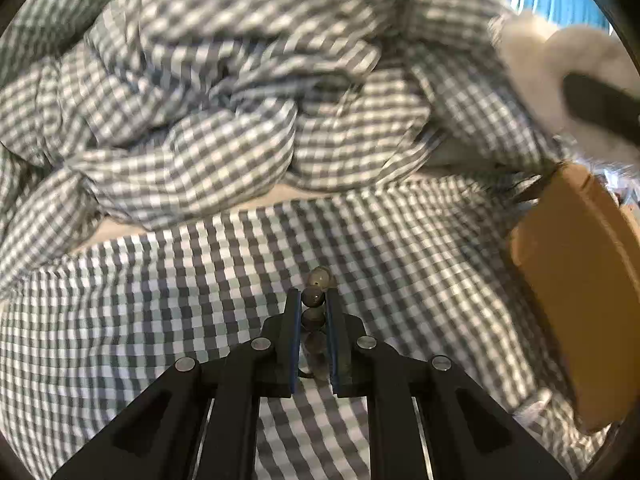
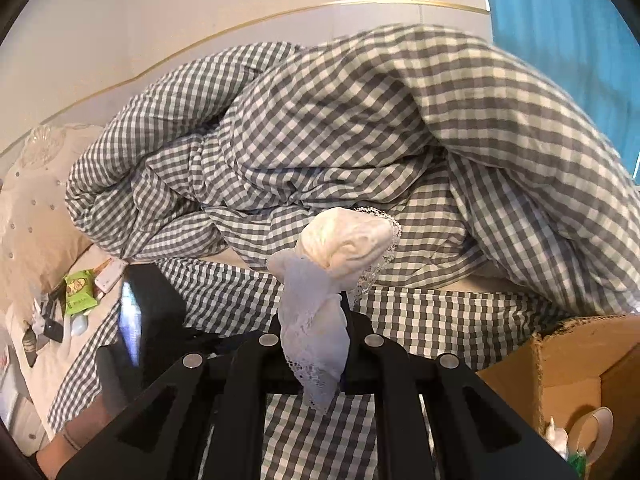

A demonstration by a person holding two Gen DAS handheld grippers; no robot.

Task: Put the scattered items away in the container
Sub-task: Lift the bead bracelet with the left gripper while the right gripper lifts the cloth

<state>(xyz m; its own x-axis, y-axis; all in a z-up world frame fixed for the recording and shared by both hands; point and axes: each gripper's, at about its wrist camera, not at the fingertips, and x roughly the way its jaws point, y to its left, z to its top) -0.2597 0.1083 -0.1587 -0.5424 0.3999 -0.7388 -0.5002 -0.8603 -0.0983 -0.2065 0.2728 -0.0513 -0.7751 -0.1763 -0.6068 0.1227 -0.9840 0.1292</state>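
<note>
While angled down over the checked sheet (image 1: 400, 280): left tool (image 1: 313, 300) pinching beads (image 1: 316, 286), right tool (image 2: 312, 312) clamping lace cloth (image 2: 316, 320).

We look from left wrist along left gripper (image 1: 313, 300), steeply down, close over checked sheet (image 1: 200, 300). Crumpled duvet (image 1: 192, 112) fills upper field; box (image 1: 580, 300) at right edge; right gripper's black finger and white cloth (image 1: 560, 60) enter top right.

From right wrist we face along right gripper (image 2: 316, 320), shallower, further back: duvet (image 2: 320, 128), wall (image 2: 200, 12), curtain (image 2: 560, 20), box (image 2: 568, 368) lower right.

Shared: sheet, duvet, box, cloth, curtain.
</note>
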